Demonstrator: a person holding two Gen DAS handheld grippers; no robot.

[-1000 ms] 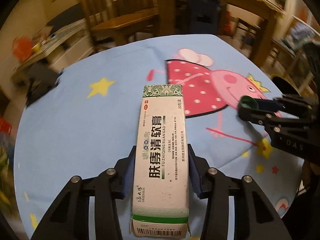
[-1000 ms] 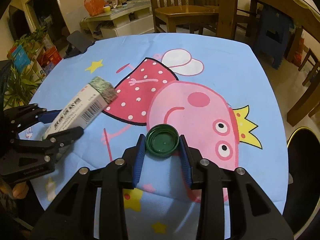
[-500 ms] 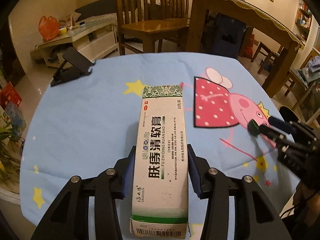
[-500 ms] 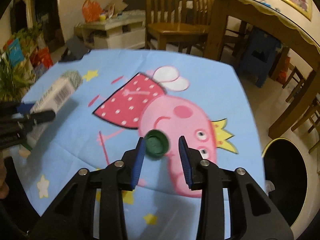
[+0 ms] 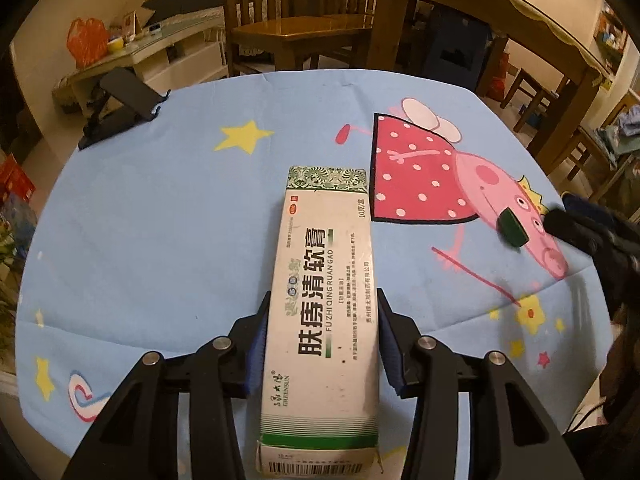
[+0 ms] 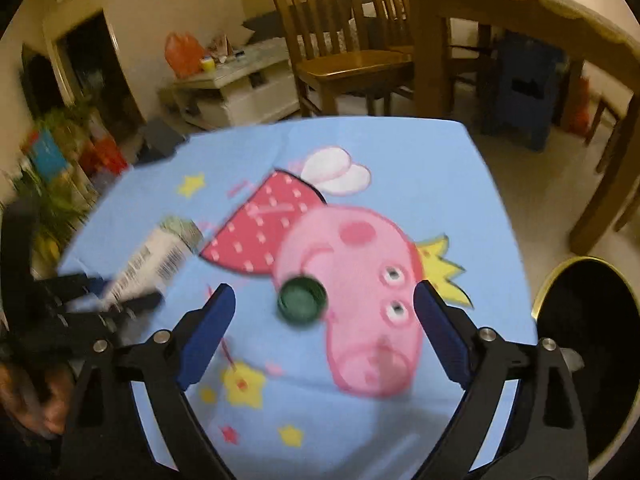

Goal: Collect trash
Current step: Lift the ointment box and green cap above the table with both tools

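Green bottle cap (image 6: 302, 300) is sitting untouched between the opening right gripper (image 6: 324, 316); left gripper (image 5: 322, 338) is clenching the ointment box (image 5: 326, 304); only the right view is showing the bin (image 6: 592, 352).

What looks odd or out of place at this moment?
The green cap is loose between the right tool's opening jaws, touching neither pad, over the cloth rather than the bin. It looks dropped short. The left tool grips the box squarely.

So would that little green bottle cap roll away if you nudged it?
Probably: the bottle cap is round and small, so on edge it could roll. It looks like light plastic, easily knocked. The right gripper, jaws opening, isn't touching it.
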